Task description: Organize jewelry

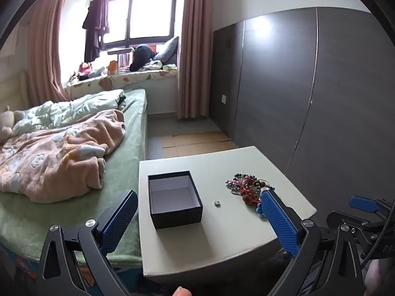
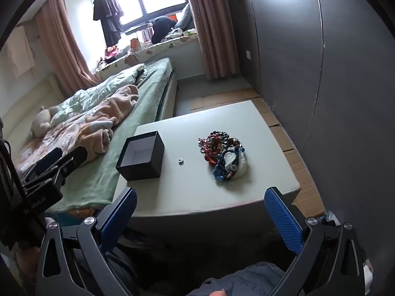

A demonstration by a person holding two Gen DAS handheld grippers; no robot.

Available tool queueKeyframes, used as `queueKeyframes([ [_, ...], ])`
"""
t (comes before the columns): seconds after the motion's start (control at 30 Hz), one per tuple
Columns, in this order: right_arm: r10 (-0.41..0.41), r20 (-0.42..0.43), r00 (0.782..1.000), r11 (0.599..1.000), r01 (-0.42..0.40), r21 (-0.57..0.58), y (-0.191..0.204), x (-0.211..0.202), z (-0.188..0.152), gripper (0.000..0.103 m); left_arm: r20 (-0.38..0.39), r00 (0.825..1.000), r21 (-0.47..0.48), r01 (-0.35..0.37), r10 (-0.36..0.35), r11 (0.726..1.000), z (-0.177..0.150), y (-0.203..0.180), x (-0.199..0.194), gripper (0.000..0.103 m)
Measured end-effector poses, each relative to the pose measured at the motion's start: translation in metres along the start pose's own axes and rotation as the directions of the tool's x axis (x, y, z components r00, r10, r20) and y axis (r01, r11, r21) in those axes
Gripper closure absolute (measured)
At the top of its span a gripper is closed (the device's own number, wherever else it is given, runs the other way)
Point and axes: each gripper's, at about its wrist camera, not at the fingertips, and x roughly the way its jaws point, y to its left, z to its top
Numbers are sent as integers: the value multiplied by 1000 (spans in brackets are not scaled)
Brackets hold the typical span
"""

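Both jaws gape empty; the jewelry heap (image 2: 221, 159) lies far-right of the open box (image 2: 140, 156), straight ahead of the right gripper (image 2: 200, 212), nearer than the left gripper (image 1: 197, 212)

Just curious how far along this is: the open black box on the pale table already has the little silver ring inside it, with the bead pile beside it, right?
Not quite. The black box is empty; the silver ring lies on the table between it and the bead pile, as the right wrist view shows.
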Motion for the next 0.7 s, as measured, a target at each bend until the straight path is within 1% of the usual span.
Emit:
queueKeyframes([
  [0.13, -11, 5, 1000, 1000, 11, 9, 5, 0, -2, 0, -18, 1000, -29, -13, 12, 1000, 1, 4, 4, 3],
  [0.17, -1, 8, 1000, 1000, 1, 11, 2, -4, -2, 0, -20, 1000, -37, -15, 14, 999, 2, 6, 5, 3],
  [0.2, 0, 5, 1000, 1000, 0, 11, 2, -3, -1, 0, 0, 1000, 14, 18, -18, 1000, 3, -2, 1, 3],
  [0.27, 1, -2, 1000, 1000, -1, 11, 1, -1, 0, 0, 2, 1000, 13, 21, -21, 1000, 4, -4, 1, 3],
  [0.3, -2, 21, 1000, 1000, 2, 11, 3, -5, -6, 0, 5, 1000, 9, 29, -29, 1000, 3, 1, 1, 3],
  [0.7, -15, 12, 1000, 1000, 15, 5, 2, -2, 0, 0, -5, 999, 11, 44, -44, 999, 1, 1, -3, 3],
])
